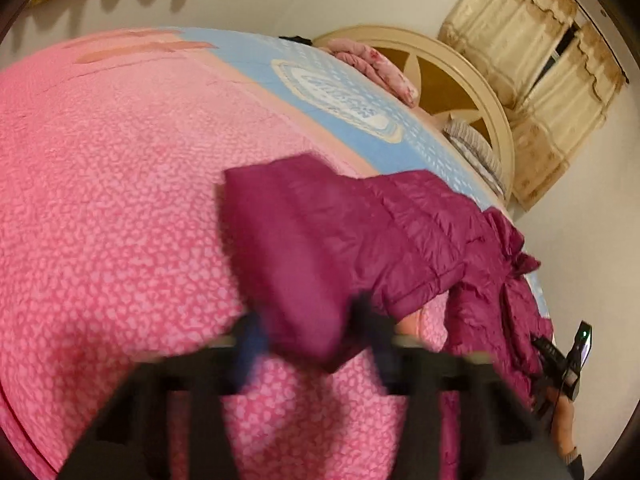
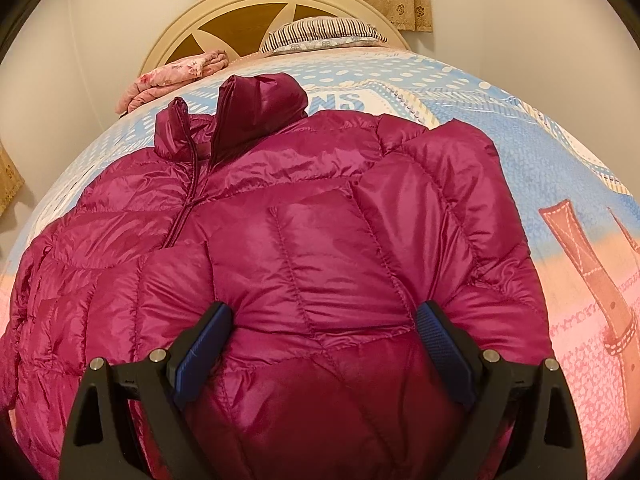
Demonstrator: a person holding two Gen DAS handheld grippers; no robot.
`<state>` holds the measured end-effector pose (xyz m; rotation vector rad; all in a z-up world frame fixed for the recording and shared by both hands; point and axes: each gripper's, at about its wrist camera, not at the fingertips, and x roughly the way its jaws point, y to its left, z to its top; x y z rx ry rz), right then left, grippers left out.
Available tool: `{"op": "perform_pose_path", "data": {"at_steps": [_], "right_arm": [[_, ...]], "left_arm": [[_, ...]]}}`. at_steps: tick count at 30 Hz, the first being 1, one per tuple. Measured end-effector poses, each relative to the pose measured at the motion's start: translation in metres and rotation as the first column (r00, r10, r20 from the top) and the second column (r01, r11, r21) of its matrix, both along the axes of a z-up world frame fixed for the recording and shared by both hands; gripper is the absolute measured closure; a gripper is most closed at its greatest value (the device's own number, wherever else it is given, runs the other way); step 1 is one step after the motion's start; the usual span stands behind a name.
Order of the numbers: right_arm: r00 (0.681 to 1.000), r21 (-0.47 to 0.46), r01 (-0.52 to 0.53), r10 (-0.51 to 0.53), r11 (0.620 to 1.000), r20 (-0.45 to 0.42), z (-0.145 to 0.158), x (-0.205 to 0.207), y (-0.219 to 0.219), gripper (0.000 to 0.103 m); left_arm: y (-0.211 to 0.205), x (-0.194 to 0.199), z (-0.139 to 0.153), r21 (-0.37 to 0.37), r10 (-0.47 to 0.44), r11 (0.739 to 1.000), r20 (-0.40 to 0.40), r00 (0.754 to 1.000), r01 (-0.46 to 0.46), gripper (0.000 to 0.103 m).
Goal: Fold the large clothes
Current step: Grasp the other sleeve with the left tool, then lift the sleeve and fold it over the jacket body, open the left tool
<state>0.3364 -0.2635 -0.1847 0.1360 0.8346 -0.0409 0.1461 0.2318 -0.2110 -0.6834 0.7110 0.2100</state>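
Observation:
A magenta puffer jacket [image 2: 312, 248] lies front-up on the bed, collar and hood toward the headboard, zip at the left. Its right sleeve is folded across the front. My right gripper [image 2: 324, 336] is open, its blue-padded fingers [image 2: 204, 344] spread over the jacket's lower front, nothing between them. In the blurred left wrist view, a sleeve of the jacket [image 1: 320, 236] hangs lifted above the pink blanket. Its cuff end sits between the fingers of my left gripper [image 1: 308, 336], which stand fairly wide; the grip cannot be told. The other gripper [image 1: 568, 360] shows at the right edge.
The bed has a pink and blue blanket [image 2: 580, 200] and a cream headboard [image 2: 248, 4]. A striped pillow [image 2: 320, 34] and a folded pink floral quilt [image 2: 172, 76] lie by the headboard. Curtains [image 1: 532, 60] hang on the wall.

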Motion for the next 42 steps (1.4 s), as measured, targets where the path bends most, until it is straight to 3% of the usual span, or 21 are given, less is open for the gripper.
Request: {"op": "perform_pose_path", "data": {"at_steps": [8, 17, 24, 31, 36, 38, 39, 40, 41, 42], "right_arm": [[1.0, -0.002, 0.0, 0.0, 1.0, -0.001, 0.0, 0.0, 0.001, 0.009], [1.0, -0.004, -0.006, 0.006, 1.0, -0.01, -0.001, 0.001, 0.002, 0.007], [0.999, 0.082, -0.029, 0.028, 0.996, 0.016, 0.0, -0.001, -0.006, 0.003], [0.999, 0.1, -0.032, 0.03, 0.994, 0.027, 0.0, -0.001, -0.008, 0.003], [0.999, 0.118, -0.035, 0.031, 0.992, 0.035, 0.001, -0.002, -0.01, 0.003], [0.999, 0.129, -0.035, 0.03, 0.991, 0.041, 0.001, -0.003, -0.012, 0.003], [0.999, 0.137, -0.035, 0.029, 0.99, 0.044, 0.001, -0.003, -0.013, 0.003], [0.998, 0.142, -0.036, 0.029, 0.989, 0.047, 0.001, -0.004, -0.014, 0.003], [0.998, 0.148, -0.036, 0.029, 0.988, 0.05, 0.001, -0.005, -0.015, 0.003], [0.998, 0.155, -0.037, 0.029, 0.987, 0.053, 0.001, -0.005, -0.016, 0.003]], "left_arm": [[0.001, -0.014, 0.026, 0.108, 0.018, 0.994, 0.066, 0.998, -0.025, 0.089], [-0.02, -0.003, 0.095, 0.272, -0.07, 0.962, 0.192, 0.979, 0.015, 0.091], [-0.038, 0.01, 0.144, 0.327, -0.158, 0.943, 0.294, 0.943, 0.056, 0.093], [-0.078, 0.02, 0.192, 0.405, -0.302, 0.904, 0.385, 0.872, 0.134, 0.095], [-0.118, 0.032, 0.208, 0.456, -0.42, 0.861, 0.388, 0.821, 0.225, 0.095], [-0.126, 0.034, 0.206, 0.461, -0.425, 0.856, 0.373, 0.825, 0.232, 0.095], [-0.125, 0.034, 0.202, 0.468, -0.409, 0.856, 0.353, 0.842, 0.219, 0.094], [-0.123, 0.032, 0.199, 0.485, -0.394, 0.85, 0.329, 0.858, 0.204, 0.086], [-0.12, 0.03, 0.193, 0.506, -0.378, 0.842, 0.302, 0.875, 0.189, 0.058], [-0.116, 0.028, 0.188, 0.522, -0.359, 0.836, 0.287, 0.888, 0.169, 0.036]]}}
